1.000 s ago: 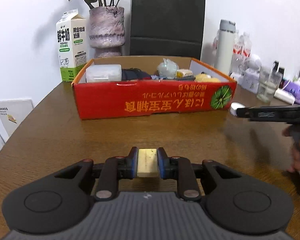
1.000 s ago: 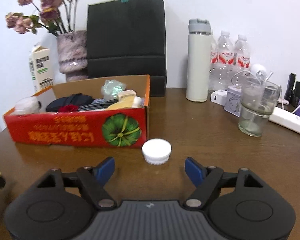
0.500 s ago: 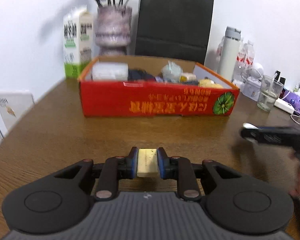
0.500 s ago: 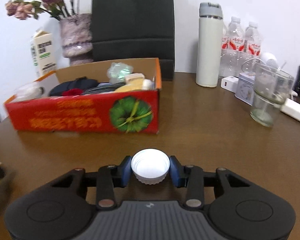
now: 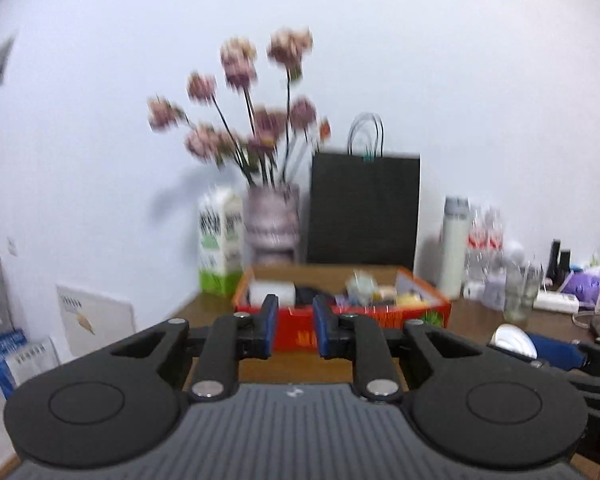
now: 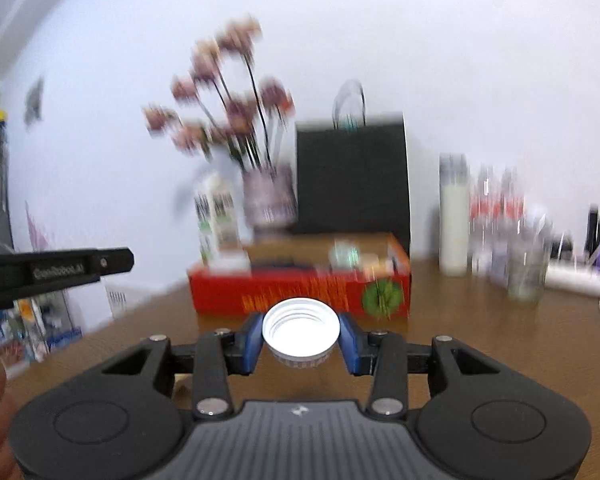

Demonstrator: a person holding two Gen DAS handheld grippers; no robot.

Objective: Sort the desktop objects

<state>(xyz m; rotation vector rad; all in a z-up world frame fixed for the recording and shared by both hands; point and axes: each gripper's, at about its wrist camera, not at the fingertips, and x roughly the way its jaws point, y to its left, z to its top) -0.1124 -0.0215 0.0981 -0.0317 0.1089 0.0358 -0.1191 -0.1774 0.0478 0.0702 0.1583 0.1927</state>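
Note:
My left gripper [image 5: 294, 326] is raised above the table with a narrow gap between its blue pads and nothing visible in it. The yellow block it held is not in its view. My right gripper [image 6: 300, 338] is shut on a white screw cap [image 6: 301, 329], open side up, held above the table. The red cardboard box [image 5: 380, 314] with several small items stands ahead in both views; in the right wrist view the box [image 6: 300, 290] is just beyond the cap. The right gripper with the cap [image 5: 514, 340] shows at the right of the left wrist view.
Behind the box stand a milk carton [image 5: 220, 248], a vase of flowers [image 5: 272, 224] and a black paper bag [image 5: 364, 208]. A white flask [image 5: 454, 244], water bottles, a glass [image 5: 518, 292] and a power strip crowd the right side. The left gripper's body [image 6: 56, 270] juts in at left.
Both grippers have lifted and tilted upward, with motion blur. The yellow block is no longer between the left pads. The right gripper closed on the white cap and raised it.

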